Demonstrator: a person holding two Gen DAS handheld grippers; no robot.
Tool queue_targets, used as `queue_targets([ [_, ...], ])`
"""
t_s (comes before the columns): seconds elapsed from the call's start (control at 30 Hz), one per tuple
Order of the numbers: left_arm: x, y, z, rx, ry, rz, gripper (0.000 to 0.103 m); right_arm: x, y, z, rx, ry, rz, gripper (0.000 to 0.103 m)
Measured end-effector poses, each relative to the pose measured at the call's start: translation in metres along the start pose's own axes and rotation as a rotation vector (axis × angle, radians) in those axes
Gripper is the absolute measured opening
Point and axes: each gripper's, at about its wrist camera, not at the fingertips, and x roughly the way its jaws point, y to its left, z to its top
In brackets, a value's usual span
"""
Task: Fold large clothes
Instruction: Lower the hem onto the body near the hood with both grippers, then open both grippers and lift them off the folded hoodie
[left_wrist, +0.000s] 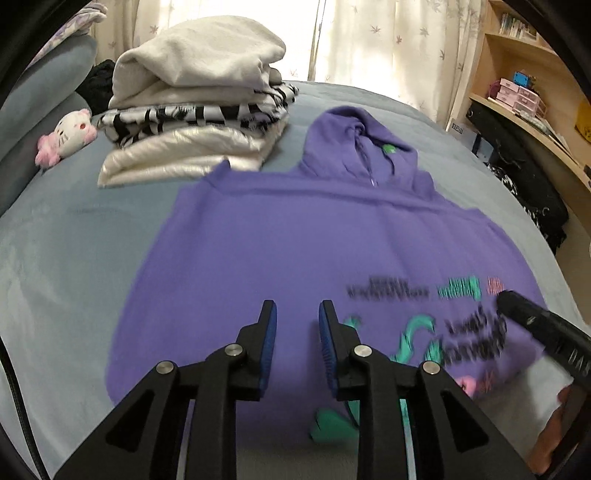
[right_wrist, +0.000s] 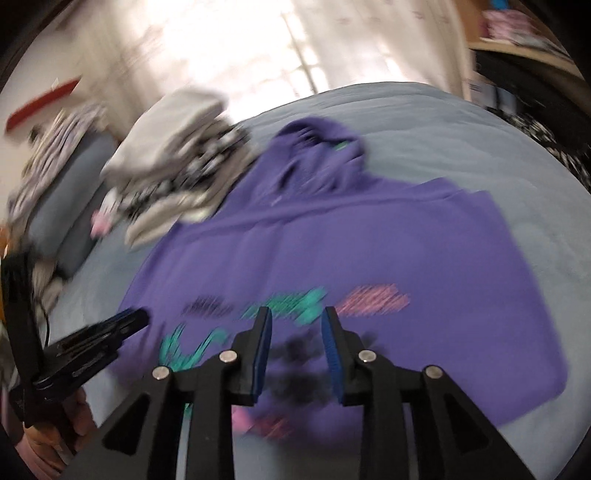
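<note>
Your left gripper (left_wrist: 297, 314) and right gripper (right_wrist: 297, 319) hover with fingers slightly spread, pinching nothing, above the hoodie (left_wrist: 295, 240) lying mid-frame on the bed (left_wrist: 74, 258). At upper left the stack (left_wrist: 195, 110) touches its shoulder: a careless fold could topple it. Right side offers open room.

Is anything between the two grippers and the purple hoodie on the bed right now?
Nothing visible. The left gripper and right gripper are both open with empty jaws above the purple hoodie, and the folded clothes stack sits off beside its shoulder.
</note>
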Motion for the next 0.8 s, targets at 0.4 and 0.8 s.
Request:
queue_targets([
  [0.4, -0.004, 0.066, -0.032, -0.24, 0.013, 0.074, 0.042, -0.015, -0.085, -0.031, 0.101, 0.023, -0.303, 0.027],
  [0.8, -0.006, 0.075, -0.035, -0.207, 0.02, 0.186, 0.042, -0.034, -0.131, -0.037, 0.205, -0.001, -0.413, 0.023],
])
